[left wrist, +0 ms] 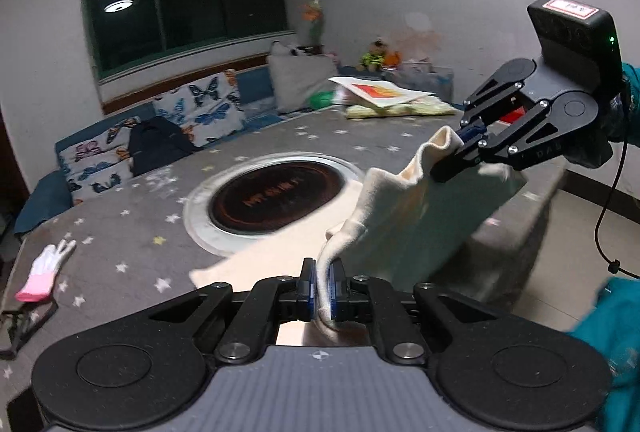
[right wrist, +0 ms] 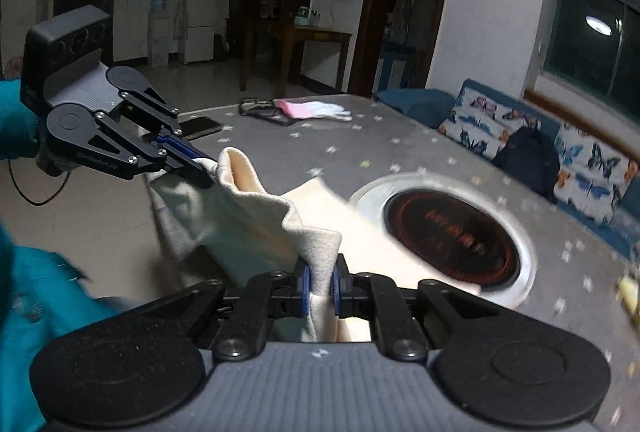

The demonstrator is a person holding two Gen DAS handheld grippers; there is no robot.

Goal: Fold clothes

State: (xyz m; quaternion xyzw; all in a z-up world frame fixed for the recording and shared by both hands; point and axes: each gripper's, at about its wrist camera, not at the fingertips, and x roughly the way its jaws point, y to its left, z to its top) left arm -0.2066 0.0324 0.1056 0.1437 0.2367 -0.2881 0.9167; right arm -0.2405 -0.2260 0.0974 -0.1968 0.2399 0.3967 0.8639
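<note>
Cloth is the matter in hand: we have a cream garment (left wrist: 404,207) pinched at two points along one edge and raised off the grey star-patterned table (left wrist: 120,232). In the left wrist view the left gripper (left wrist: 323,286) sits at the bottom centre of the frame, jaws closed down to a sliver on a fold of the fabric, and the right gripper (left wrist: 460,147) comes in from the right edge, clamped on another bunch of the same edge. In the right wrist view the roles swap: our right gripper (right wrist: 320,286) is at the bottom centre, the left (right wrist: 204,167) at centre left.

Between the two the fabric sags loosely; its far end trails on the table just beside the round inset burner (left wrist: 276,195). A pink-and-white glove (left wrist: 46,270) lies well apart at the lower left.

We judge this the lift that opens a fold. Next we would need to draw the grippers apart to tauten the edge, then carry it over and lay it squarely on the trailing part.
</note>
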